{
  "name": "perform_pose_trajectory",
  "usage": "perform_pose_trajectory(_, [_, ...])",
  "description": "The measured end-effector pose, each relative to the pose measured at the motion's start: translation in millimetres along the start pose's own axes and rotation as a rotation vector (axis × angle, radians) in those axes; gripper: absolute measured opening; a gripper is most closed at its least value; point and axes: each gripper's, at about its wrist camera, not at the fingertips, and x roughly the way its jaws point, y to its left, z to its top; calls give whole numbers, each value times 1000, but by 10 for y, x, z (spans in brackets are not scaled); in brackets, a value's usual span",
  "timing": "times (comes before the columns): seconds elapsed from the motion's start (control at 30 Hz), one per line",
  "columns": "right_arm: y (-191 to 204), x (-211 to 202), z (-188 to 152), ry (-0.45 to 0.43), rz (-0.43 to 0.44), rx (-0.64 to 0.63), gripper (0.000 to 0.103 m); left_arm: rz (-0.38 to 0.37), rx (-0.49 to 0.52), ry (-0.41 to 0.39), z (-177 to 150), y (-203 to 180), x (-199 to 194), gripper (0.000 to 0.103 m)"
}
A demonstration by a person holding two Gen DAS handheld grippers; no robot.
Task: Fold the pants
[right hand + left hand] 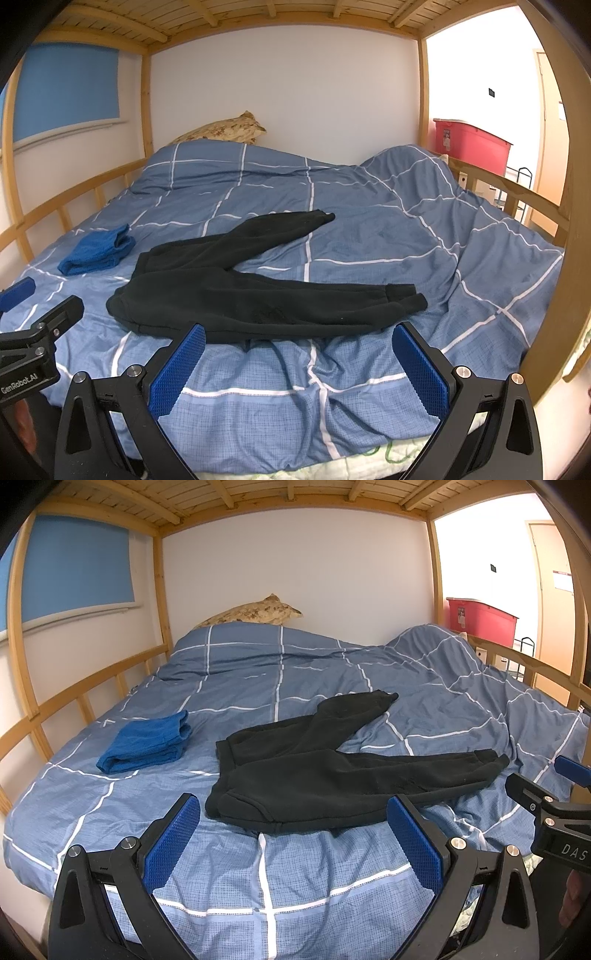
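Covering the lower bunk of a wooden bunk bed (162, 590), a blue checked duvet (280, 679) holds the black pants (332, 775) — unfolded near its front edge, waistband to the left, legs splayed to the right. A folded blue cloth (147, 742) lies apart to their left, a patterned pillow (255, 611) at the wall. The left gripper (293, 830) and right gripper (299, 354) hover just short of the pants — jaws spread wide, gripping nothing.

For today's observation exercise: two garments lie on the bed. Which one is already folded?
The blue garment, a compact stacked bundle by the left rail. The black pants lie unfolded, legs splayed apart, on the duvet.
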Motion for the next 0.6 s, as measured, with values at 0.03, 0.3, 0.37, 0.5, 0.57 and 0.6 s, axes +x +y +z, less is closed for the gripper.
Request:
perform_pose_trajectory(0.03, [-2,5,-11,0,0,0,102,-1,0,1,3,0,1,103])
perform_pose_trajectory(0.3, [1,6,-10,2,1,-1,102,0,0,0,-8,0,-3,103])
perform_pose_trajectory(0.37, [3,3,-4,2,2,-3,102,-1,0,1,-12,3,-3,103])
perform_pose_trajectory(0.5, [2,10,-16,4,1,-2,102,-1,-1,2,-22,14,-4,103])
perform_pose_trajectory(0.57, [4,10,-10,3,1,-2,102,-1,0,1,-22,13,-3,103])
perform_pose_trajectory(0.6, [3,10,-10,3,1,-3,102,-1,-1,1,-25,15,-4,103])
